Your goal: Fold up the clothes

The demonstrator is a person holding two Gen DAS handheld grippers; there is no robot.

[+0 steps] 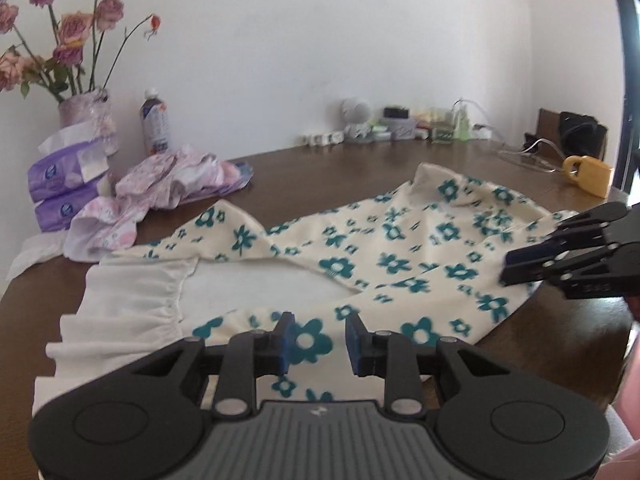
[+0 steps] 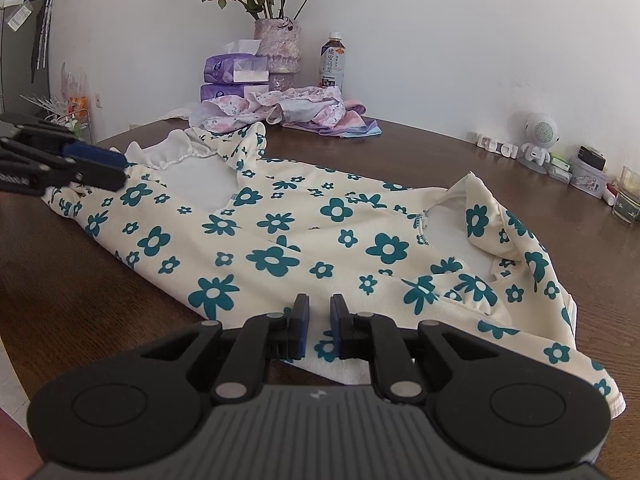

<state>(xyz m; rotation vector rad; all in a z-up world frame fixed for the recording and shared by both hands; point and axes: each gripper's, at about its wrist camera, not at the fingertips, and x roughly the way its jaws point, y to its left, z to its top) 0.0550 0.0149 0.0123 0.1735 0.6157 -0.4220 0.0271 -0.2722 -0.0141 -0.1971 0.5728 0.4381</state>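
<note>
Cream garment with teal flowers lies spread across the middle of the brown table, partly folded: one flap is turned over so the plain white lining shows at 11 o'clock in the right wrist view, and another turned-up corner shows lining at 3 o'clock. White ruffled trim sits at 9 o'clock in the left wrist view. Edges uneven, cloth wrinkled; I judge this an early fold, not a finished packet. Left gripper hangs over the near hem, jaws narrowly parted, a flower visible in the gap, pads not pressing on cloth as far as I can tell. Right gripper likewise low over the opposite hem, jaws a narrow slit apart, nothing clearly pinched (cloth lies beneath, not between). Each shows in the other's view, at 3 o'clock and 9 o'clock, at opposite ends of the garment. A crumpled pink floral garment waits at 12 o'clock near the vase of roses, tissue packs and bottle, seemingly unfolded. Left to do, by my reading: smooth, fold again, then the pink one.
</note>
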